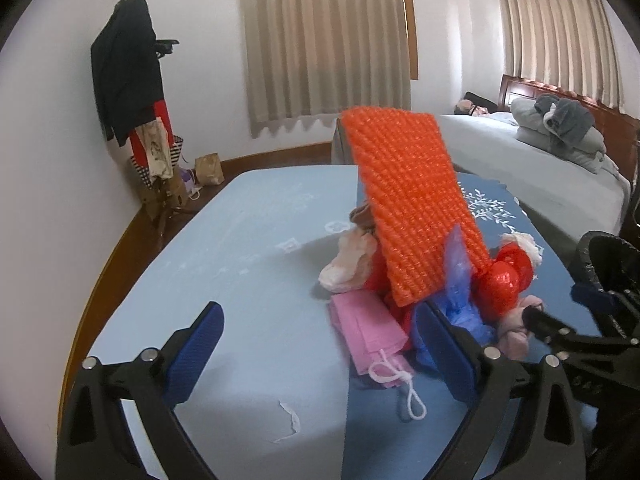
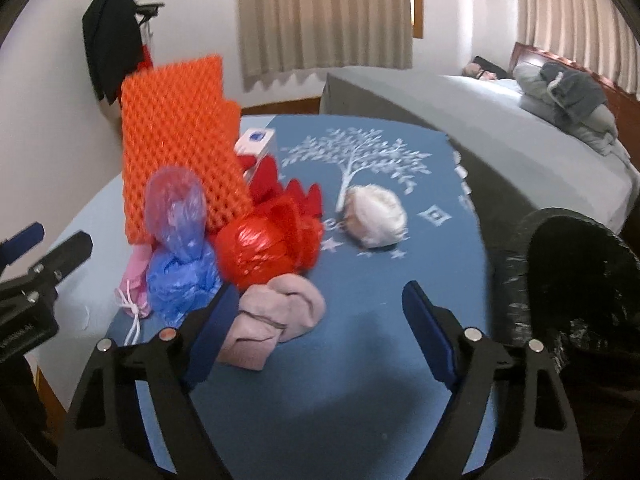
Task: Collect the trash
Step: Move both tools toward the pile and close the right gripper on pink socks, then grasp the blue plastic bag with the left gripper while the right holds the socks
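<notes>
From the left wrist camera, the left gripper [image 1: 320,344] hangs over the blue-covered bench [image 1: 248,264] with its jaws spread wide and nothing between them; its right finger stands just beside the trash pile. That pile sits on the bench ahead: a tall orange bubble sheet [image 1: 416,208] leaning upright, a crumpled white paper [image 1: 348,264] at its left foot, a pink mask [image 1: 368,332] with its white loop lying in front, a blue plastic bag [image 1: 460,300] and a knotted red bag [image 1: 504,280] to the right. The right gripper [image 1: 560,320] reaches in from the right edge, in front of the black-lined bin [image 1: 608,256]. A coat stand [image 1: 132,80] fills the left corner and a grey bed [image 1: 540,168] lies beyond. From the right wrist camera, the right gripper [image 2: 316,320] has its jaws parted and gripping nothing, though the picture is blurred; its left finger is close against a pale pink wad [image 2: 276,316], whether touching I cannot tell. Behind the wad stand the blue plastic bag [image 2: 180,264], red bag [image 2: 256,248] and orange bubble sheet [image 2: 176,148]; a white paper ball [image 2: 376,216] lies apart on the tree-patterned cloth, and the bin [image 2: 572,280] stands at the right.
</notes>
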`<state>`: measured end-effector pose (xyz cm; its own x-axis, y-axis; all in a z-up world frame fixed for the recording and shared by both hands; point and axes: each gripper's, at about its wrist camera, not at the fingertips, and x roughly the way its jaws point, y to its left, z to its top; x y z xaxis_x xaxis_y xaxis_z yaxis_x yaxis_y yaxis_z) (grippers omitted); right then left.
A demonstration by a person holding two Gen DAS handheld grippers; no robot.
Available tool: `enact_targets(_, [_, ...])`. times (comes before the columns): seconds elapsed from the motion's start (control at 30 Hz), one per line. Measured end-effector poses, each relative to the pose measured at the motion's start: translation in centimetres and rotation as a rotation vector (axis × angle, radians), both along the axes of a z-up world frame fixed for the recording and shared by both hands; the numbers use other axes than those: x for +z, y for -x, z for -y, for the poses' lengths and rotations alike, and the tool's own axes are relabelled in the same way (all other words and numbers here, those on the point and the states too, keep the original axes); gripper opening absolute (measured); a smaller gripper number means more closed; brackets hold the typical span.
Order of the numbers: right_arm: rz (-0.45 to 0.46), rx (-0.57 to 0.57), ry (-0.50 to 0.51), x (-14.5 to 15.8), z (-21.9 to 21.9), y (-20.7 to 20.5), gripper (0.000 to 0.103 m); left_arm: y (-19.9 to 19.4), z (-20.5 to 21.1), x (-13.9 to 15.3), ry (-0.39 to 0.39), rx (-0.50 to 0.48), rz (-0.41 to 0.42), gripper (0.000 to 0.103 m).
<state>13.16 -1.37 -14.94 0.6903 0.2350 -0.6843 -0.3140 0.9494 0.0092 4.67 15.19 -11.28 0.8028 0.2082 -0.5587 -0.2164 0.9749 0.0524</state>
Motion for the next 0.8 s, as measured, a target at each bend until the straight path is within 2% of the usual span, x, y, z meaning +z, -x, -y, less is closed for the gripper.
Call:
enact_targets(0.17, [-0.042, 0.028, -0.012, -1.1, -0.6, -0.6, 0.07, -0.3, -0.1, -0.2, 0.009, 0.001, -0.01, 0.095])
enact_targets(0.23, [-0.061, 0.073, -0.031, -1.2, -0.8, -0.8, 0.053, -0.3, 0.0, -0.2, 0.017, -0.007, -0.013, 0.095])
enact_targets(0.33, [-0.086, 0.105, -0.063, -1.1, -0.7, -0.7, 0.042, -0.7, 0.5, -0.2, 0.018, -0.021, -0.015, 0.093])
enact_targets(0.47, [-0.089, 0.099, -0.088, -0.2, 0.5, -0.3, 0.041, -1.0, 1.9, -0.2, 0.021, -0.059, -0.023, 0.087])
enact_targets(0.67, [-0.053, 0.071, -0.079, 1.1, 2.9, 0.3, 0.041, -1.7, 4.3, -0.4, 0.052, -0.132, -0.036, 0.081])
enact_targets(0.8, [-0.039, 0.046, -0.073, 1.3, 4.5, 0.4, 0.041, -2.8, 5.5, -1.1, 0.063, -0.165, -0.053, 0.074])
